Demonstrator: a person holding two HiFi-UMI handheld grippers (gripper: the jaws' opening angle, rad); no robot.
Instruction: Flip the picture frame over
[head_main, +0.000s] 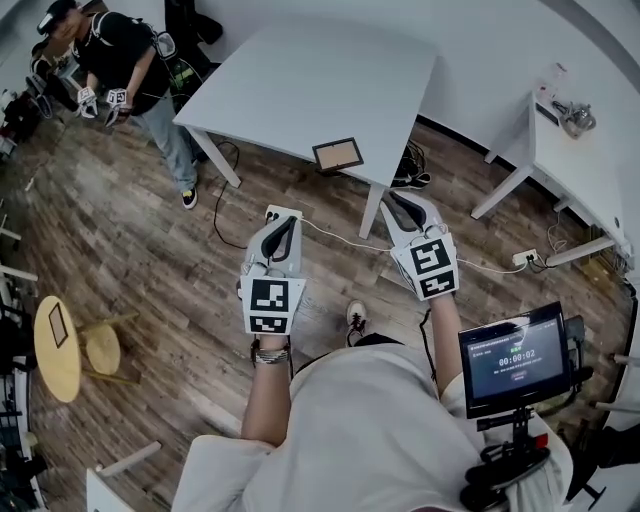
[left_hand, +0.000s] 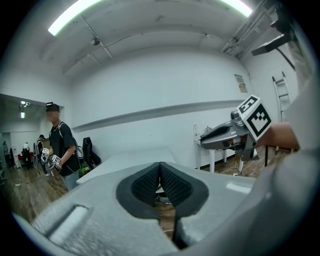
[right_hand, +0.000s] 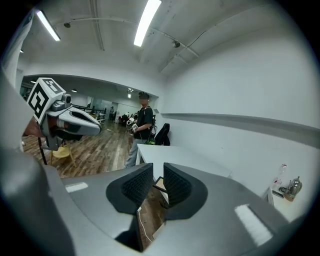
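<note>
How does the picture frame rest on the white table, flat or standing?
Flat. The picture frame lies flat near the edge of the table, its brown panel facing up. Front or back: cannot tell.

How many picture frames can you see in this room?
2. A dark-edged rectangular picture frame lies at the near edge of the large white table; a smaller frame seems to lie on the round yellow wooden table at left. Others may be hidden.
</note>
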